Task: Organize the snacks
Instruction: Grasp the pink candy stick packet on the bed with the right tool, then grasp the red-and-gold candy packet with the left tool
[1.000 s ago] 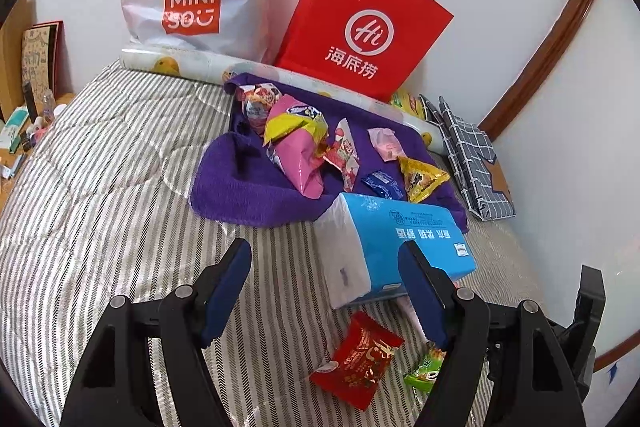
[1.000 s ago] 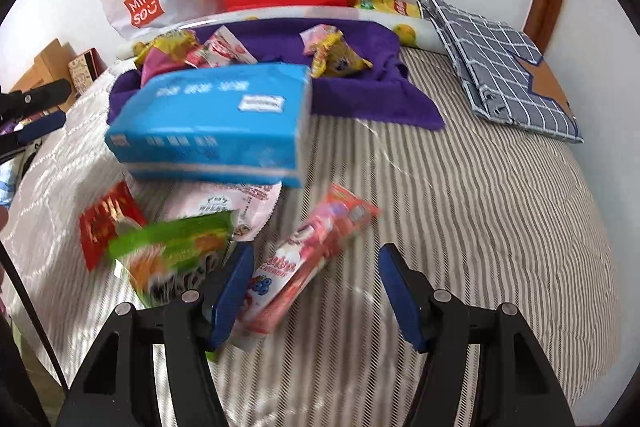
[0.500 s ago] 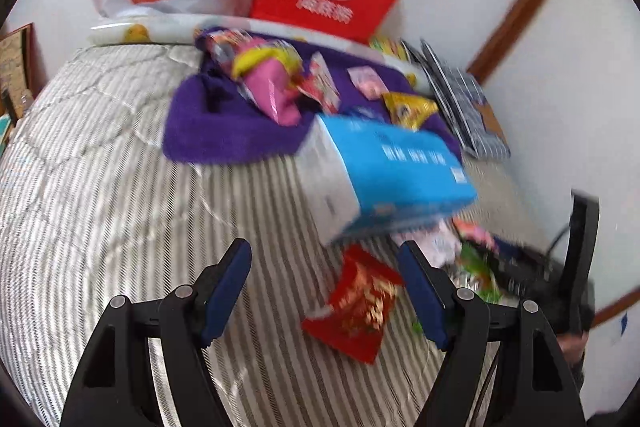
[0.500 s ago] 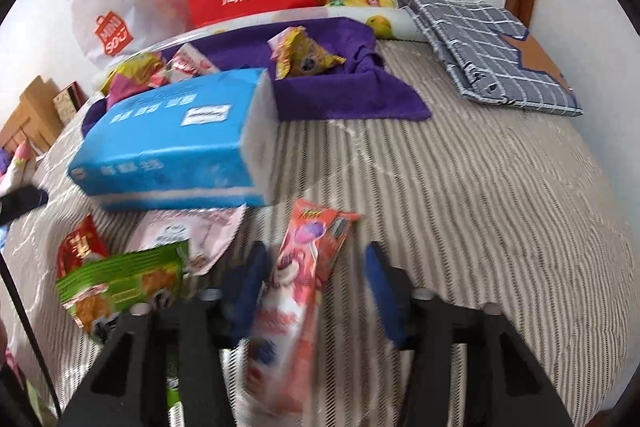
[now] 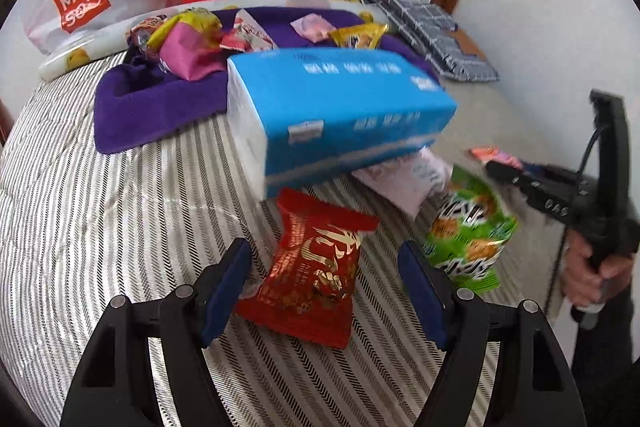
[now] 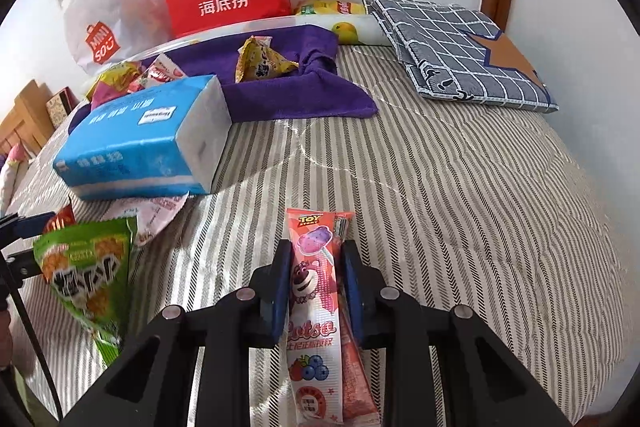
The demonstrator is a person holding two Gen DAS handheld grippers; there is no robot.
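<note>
my right gripper jaws have just been closing and now clench the pink lolly packet; left gripper stays released astride the red packet on the bed, near the purple cloth — i lift slowly

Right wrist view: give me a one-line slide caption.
Right gripper shut on a pink lollipop packet above the striped bed cover, blue tissue pack behind.

Black tool — blue pads
</note>
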